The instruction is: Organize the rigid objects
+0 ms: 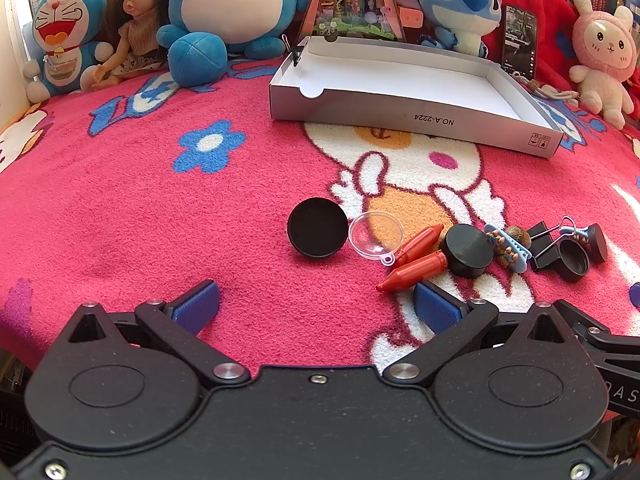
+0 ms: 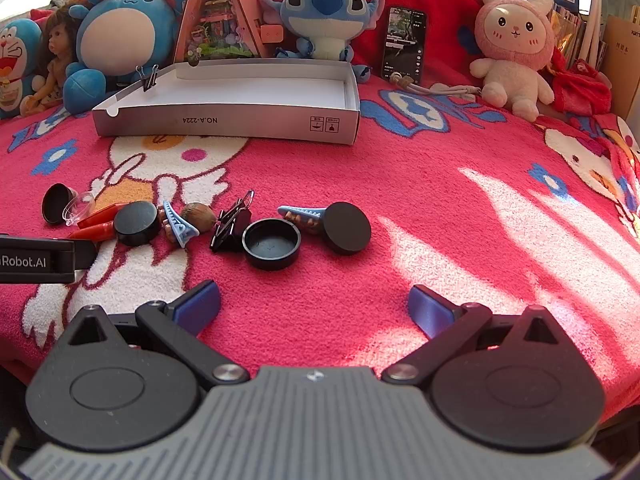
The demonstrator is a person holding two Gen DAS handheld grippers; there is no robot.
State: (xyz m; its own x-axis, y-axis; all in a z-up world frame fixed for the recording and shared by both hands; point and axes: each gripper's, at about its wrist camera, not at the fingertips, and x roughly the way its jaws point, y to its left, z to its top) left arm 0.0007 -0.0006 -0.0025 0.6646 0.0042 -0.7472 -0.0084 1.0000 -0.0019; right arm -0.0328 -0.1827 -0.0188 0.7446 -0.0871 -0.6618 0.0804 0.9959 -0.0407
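Under everything lies the pink blanket (image 2: pixel 400 168). On it, at the far side, the white box (image 2: pixel 224 116) stands with nothing inside except a binder clip (image 2: pixel 147 77) on its rim, so I judge my sorting is not started. All small things lie in one loose row nearer to me: black caps (image 2: pixel 272 243), red crayons (image 1: pixel 416 266), blue hair clips (image 2: pixel 302 212), a clear half-sphere (image 1: pixel 375 234). My left claw (image 1: pixel 316 300) and right claw (image 2: pixel 314 300) are both wide, holding nothing.
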